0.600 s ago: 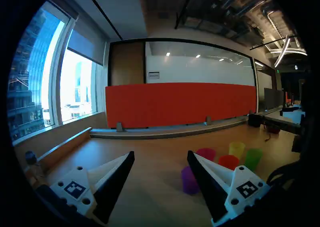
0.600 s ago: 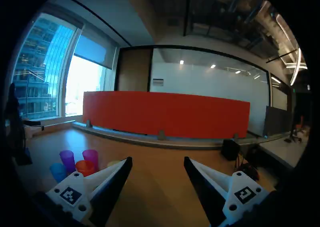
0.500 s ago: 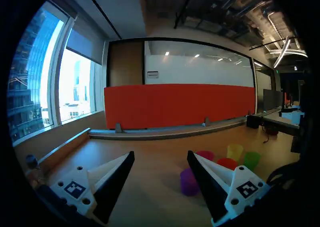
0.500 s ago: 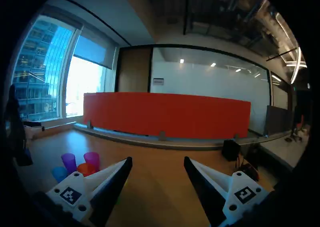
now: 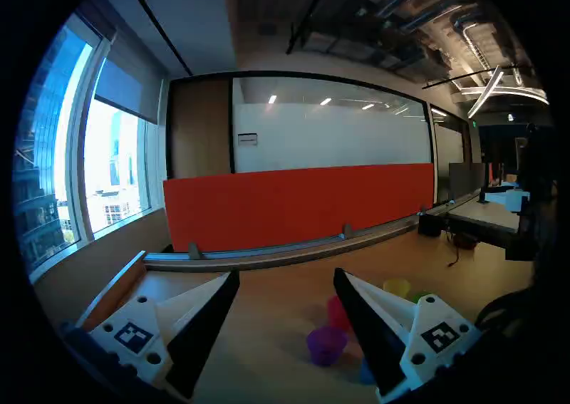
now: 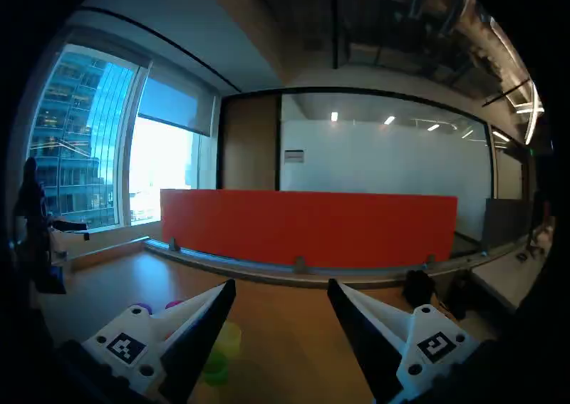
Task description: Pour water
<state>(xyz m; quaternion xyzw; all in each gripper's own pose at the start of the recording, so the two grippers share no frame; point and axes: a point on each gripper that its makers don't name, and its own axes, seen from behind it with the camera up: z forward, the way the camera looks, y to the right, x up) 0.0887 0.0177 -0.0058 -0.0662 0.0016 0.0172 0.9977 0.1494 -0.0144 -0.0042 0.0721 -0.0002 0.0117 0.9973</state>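
Left claw [image 5: 285, 272]: wide open, holding nothing, above the desk [image 5: 271, 333]. Right claw [image 6: 281, 283]: same, wide open and empty. Cups sit clustered on the desk, low in front of both: purple cup [image 5: 326, 343] beside the left claw's right finger, pink cup [image 5: 337, 311] just behind it, yellow cup [image 6: 228, 336] beside the right claw's left finger. Both claws point level at the red panel [image 5: 299, 204]. I read this as pre-grasp, open to take a cup. Can't tell which cup has water.

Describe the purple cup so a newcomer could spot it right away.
Find the long red divider across the wooden table. Before it sits a cluster of coloured cups. The purple cup is the leftmost, just in front of the pink cup.
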